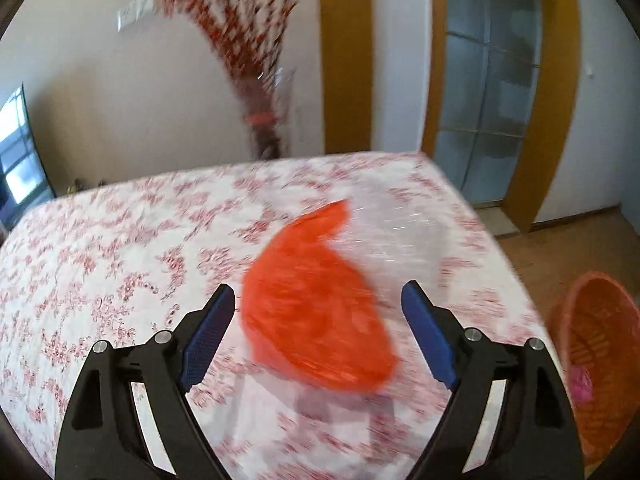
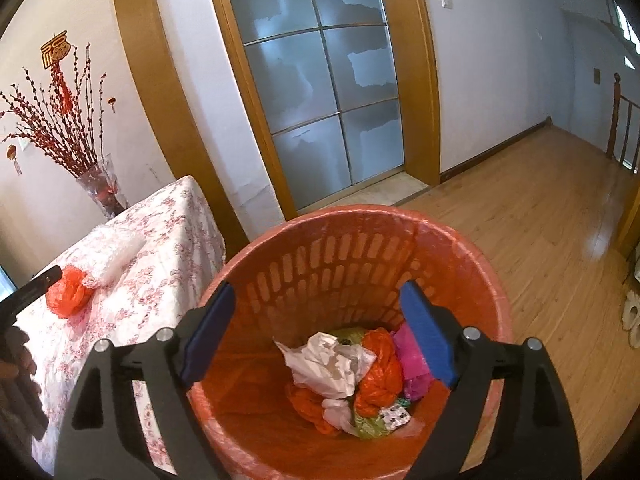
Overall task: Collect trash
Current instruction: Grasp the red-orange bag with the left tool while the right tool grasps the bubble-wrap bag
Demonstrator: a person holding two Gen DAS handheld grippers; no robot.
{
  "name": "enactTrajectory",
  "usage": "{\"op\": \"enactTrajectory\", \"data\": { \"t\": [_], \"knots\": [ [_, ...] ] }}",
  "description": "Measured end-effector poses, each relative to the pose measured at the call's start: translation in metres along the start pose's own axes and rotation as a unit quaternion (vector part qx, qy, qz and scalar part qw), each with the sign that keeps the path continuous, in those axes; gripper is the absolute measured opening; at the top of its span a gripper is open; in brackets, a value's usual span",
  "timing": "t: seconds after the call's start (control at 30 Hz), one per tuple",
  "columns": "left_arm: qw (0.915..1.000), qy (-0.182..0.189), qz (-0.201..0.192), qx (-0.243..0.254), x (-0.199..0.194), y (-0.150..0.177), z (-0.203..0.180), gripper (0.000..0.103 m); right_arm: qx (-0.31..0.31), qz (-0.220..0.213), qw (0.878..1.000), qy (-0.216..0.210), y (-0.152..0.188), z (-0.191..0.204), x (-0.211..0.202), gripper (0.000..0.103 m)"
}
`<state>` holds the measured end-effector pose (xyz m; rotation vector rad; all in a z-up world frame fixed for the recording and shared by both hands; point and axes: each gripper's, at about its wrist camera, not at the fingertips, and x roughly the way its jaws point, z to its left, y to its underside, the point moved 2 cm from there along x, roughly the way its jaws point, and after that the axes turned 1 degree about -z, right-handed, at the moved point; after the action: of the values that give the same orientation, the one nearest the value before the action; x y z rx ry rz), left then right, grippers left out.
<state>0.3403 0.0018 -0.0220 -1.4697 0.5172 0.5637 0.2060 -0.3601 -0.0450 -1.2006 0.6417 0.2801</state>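
My left claw (image 1: 318, 308) is spread wide, blue pads well apart, with nothing pinched. Seen between its fingers, an orange-red plastic bag (image 1: 316, 312) lies crumpled on the tabletop (image 1: 100, 260), which is covered in a white cloth with a red flower print. The left wrist picture is blurred, so I cannot tell whether either pad touches the bag. Just behind the bag there is a pale, clear wrapper (image 1: 404, 236), smeared in this view; in the right wrist view it reads as a white bubbly sheet (image 2: 120, 254) lying against the bag (image 2: 68, 290). Off the tabletop's right edge stands the orange slatted trash basket (image 1: 596, 344) on the wooden floor.

My right claw (image 2: 318, 308) is also spread, empty, and hangs over the mouth of that basket (image 2: 360, 236). The basket is lined with a red bag and holds crumpled white paper (image 2: 332, 364), an orange bag (image 2: 380, 368), a pink bag (image 2: 414, 364) and some green scraps at the bottom.

Farther out, a glass vase of red-budded branches (image 2: 100, 184) stands at the far corner of the tabletop against the wall. Behind the basket is a frosted glass door (image 2: 320, 80) in a wooden frame.
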Motion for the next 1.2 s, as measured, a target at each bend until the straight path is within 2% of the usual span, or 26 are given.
{"op": "enactTrajectory", "data": {
  "t": [0.07,0.23,0.33,0.43,0.5,0.6,0.77,0.93,1.2],
  "knots": [
    [0.9997,-0.005,0.021,-0.006,0.018,0.000,0.009,0.084,-0.004,0.000,1.000,-0.001,0.000,0.005,0.001,0.083],
    [0.9981,0.015,0.059,-0.012,0.044,0.008,0.016,0.084,-0.020,0.004,1.000,-0.005,0.000,0.016,0.003,0.083],
    [0.9965,0.030,0.074,-0.022,0.048,0.016,0.010,0.077,-0.027,0.006,1.000,-0.010,0.001,0.022,0.004,0.083],
    [0.9956,0.047,0.077,-0.024,0.050,0.018,0.006,0.066,-0.037,0.007,0.999,-0.013,0.002,0.031,0.003,0.083],
    [0.9958,0.052,0.072,-0.022,0.047,0.018,0.004,0.052,-0.046,0.007,0.999,-0.017,0.002,0.039,0.002,0.083],
    [0.9964,0.048,0.066,-0.022,0.042,0.018,0.006,0.044,-0.058,0.007,0.998,-0.024,0.003,0.050,-0.001,0.083],
    [0.9980,0.026,0.052,-0.027,0.031,0.019,0.028,0.044,-0.080,0.007,0.996,-0.046,0.001,0.075,-0.003,0.083],
    [0.9988,-0.011,0.028,-0.038,0.014,0.025,0.067,0.044,-0.100,0.015,0.992,-0.077,0.001,0.111,0.003,0.083],
    [0.9969,-0.047,0.000,-0.063,-0.010,0.032,0.124,0.044,-0.144,0.047,0.980,-0.126,0.002,0.202,0.046,0.083]
  ]
}}
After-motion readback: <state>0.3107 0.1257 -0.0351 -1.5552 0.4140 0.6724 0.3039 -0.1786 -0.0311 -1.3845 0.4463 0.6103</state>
